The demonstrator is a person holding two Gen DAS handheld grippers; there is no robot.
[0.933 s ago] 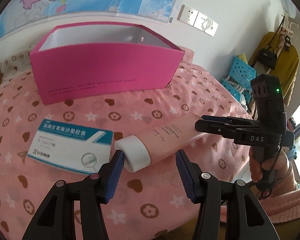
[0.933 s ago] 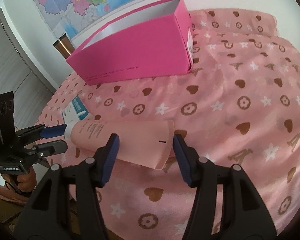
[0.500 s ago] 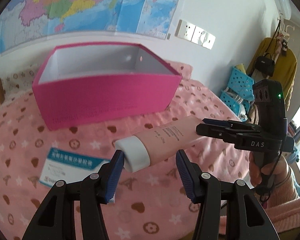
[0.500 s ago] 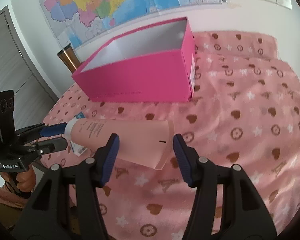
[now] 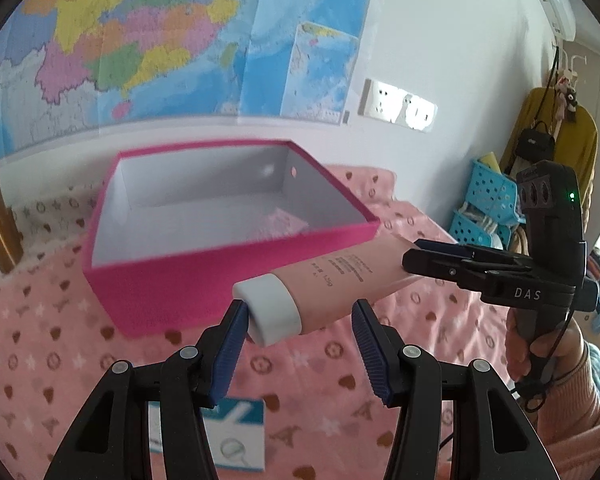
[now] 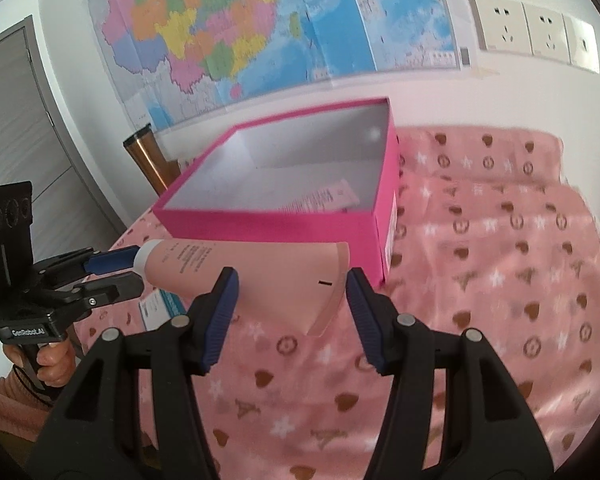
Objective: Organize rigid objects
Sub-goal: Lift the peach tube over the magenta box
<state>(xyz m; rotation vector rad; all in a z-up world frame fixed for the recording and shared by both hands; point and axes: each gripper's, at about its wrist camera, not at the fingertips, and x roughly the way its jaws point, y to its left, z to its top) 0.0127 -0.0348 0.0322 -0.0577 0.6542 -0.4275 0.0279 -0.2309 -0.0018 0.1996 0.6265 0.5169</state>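
A pink cosmetic tube (image 5: 332,284) with a white cap (image 5: 270,308) is held level in the air between two handheld grippers, just in front of an open magenta box (image 5: 172,280) that sits on a pink patterned bedspread (image 6: 500,280). The left gripper (image 5: 300,336) has its blue pads around the capped end; the near pad touches the cap, but the far pad's contact is hard to make out. The right gripper (image 6: 290,300) closes on the flat crimped tail of the tube, its jaws part-way apart around that wide end. Inside the box, against its right wall, lies a pale pink item with printed text (image 6: 320,200), partly hidden by the box rim and too blurred to identify. In front of the box, a white and teal medicine carton (image 5: 236,436) lies flat on the bedspread, mostly covered by the left gripper's arms. Left of the box stands a copper-coloured tumbler (image 6: 144,156), its base hidden. Only the person's fingers and a pink sleeve show at the frame edges.
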